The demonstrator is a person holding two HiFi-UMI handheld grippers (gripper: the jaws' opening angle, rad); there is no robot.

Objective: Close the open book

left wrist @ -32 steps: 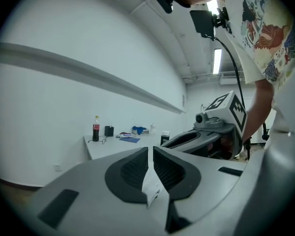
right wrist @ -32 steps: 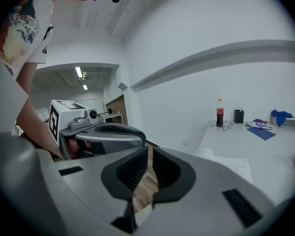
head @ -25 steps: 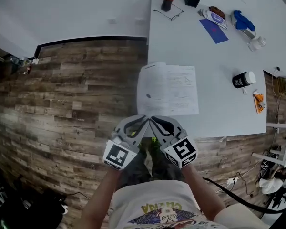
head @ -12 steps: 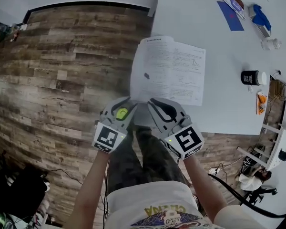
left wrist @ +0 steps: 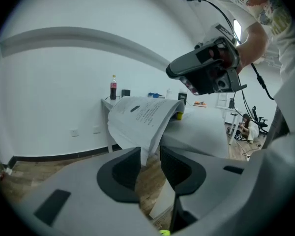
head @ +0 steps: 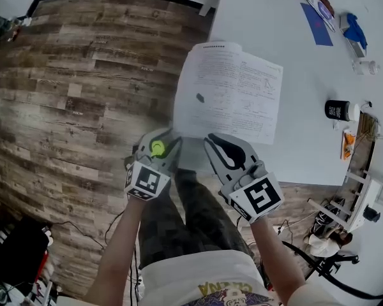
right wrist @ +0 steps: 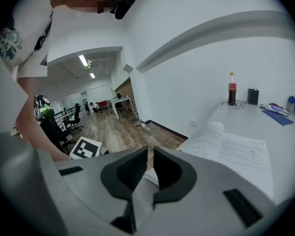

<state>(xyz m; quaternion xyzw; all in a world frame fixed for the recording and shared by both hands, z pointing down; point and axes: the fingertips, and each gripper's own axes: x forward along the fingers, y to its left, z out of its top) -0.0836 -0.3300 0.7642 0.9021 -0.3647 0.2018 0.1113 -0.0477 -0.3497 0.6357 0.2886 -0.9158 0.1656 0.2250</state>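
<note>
White pages of the open book [head: 233,97] droop right in front of the left claw [left wrist: 150,157], with one corner hanging between its slightly parted jaws. The right claw [right wrist: 151,157] is clenched on nothing, just beside the book's near edge. Grab only that thin leaf and I reckon it tears, or drags the book off the table [head: 309,148].

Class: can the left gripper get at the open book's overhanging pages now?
Probably yes: the left gripper holds its fingers apart, with a drooping page edge of the open book between them.
</note>
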